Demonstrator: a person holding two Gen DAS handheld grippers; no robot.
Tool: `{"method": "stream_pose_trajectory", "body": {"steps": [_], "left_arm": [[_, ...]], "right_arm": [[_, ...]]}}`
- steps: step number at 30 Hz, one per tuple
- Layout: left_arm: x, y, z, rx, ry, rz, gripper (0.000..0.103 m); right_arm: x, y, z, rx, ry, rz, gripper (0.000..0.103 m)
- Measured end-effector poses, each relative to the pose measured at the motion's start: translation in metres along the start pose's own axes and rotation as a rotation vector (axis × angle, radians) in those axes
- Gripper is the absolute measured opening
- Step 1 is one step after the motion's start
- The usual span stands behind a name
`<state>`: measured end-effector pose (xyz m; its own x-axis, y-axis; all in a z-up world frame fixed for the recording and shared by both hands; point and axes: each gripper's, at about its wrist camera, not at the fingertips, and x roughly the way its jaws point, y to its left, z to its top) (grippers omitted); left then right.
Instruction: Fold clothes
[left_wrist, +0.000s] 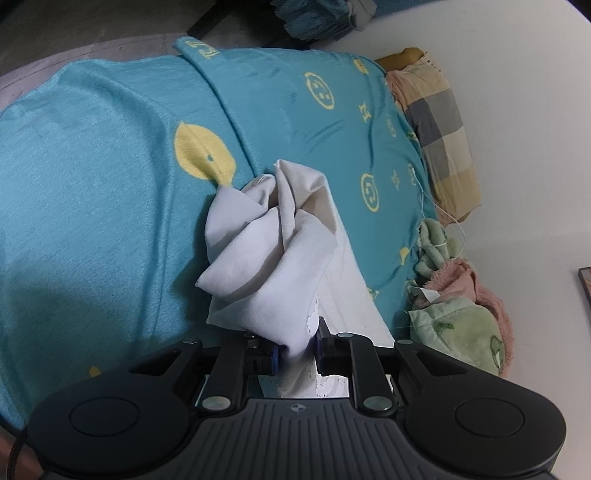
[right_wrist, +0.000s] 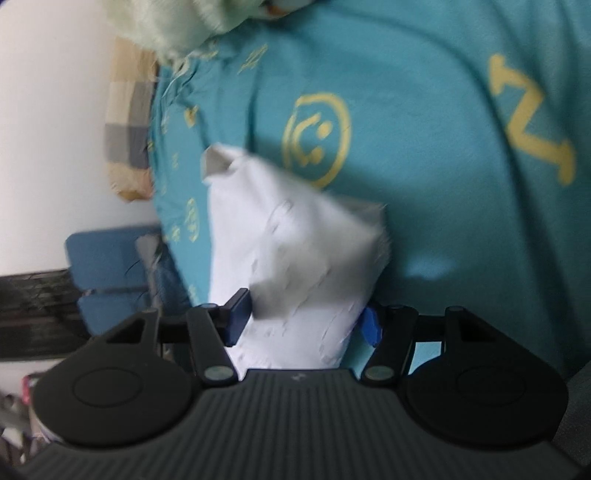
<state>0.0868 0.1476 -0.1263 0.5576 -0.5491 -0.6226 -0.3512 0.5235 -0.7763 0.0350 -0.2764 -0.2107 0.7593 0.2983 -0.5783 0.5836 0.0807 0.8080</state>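
A crumpled white garment (left_wrist: 273, 251) hangs bunched over the teal bedspread (left_wrist: 92, 184) in the left wrist view. My left gripper (left_wrist: 295, 352) is shut on a fold of it, the cloth pinched between the blue pads. In the blurred right wrist view the white garment (right_wrist: 295, 258) fills the space between the fingers of my right gripper (right_wrist: 303, 325). Those fingers stand wide apart with cloth between them; whether they clamp it is unclear.
The teal bedspread with yellow smiley prints (right_wrist: 424, 110) covers the bed. A plaid pillow (left_wrist: 439, 125) and a pile of green and pink plush cloth (left_wrist: 461, 302) lie along the white wall (left_wrist: 535, 110). A blue seat (right_wrist: 110, 266) stands beside the bed.
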Motion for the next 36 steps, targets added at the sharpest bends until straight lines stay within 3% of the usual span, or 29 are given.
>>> {"method": "stream_pose_trajectory", "body": {"steps": [6,11,17,24,26,29,36], "left_arm": [[0.005,0.008,0.001,-0.044,0.023,0.01,0.03],[0.015,0.01,-0.002,-0.035,0.067,0.036,0.057],[0.024,0.02,-0.002,-0.071,0.087,0.077,0.061],[0.02,0.018,0.005,-0.072,0.021,0.013,0.046],[0.018,0.017,0.006,-0.067,0.01,0.007,0.032],[0.016,0.013,0.008,-0.055,0.007,0.0,0.025],[-0.002,-0.026,0.01,0.045,-0.029,-0.048,0.018]], "right_arm": [[0.003,0.001,0.001,0.004,-0.012,0.013,0.063],[0.001,0.002,0.001,-0.012,-0.017,0.006,0.057],[0.0,0.003,0.002,-0.027,-0.02,0.007,0.052],[-0.001,0.015,0.001,-0.121,-0.036,0.02,0.041],[-0.001,0.018,0.002,-0.141,-0.036,0.026,0.038],[-0.001,0.023,0.003,-0.161,-0.035,0.039,0.036],[-0.018,0.04,0.0,-0.194,-0.045,0.102,0.025]]}}
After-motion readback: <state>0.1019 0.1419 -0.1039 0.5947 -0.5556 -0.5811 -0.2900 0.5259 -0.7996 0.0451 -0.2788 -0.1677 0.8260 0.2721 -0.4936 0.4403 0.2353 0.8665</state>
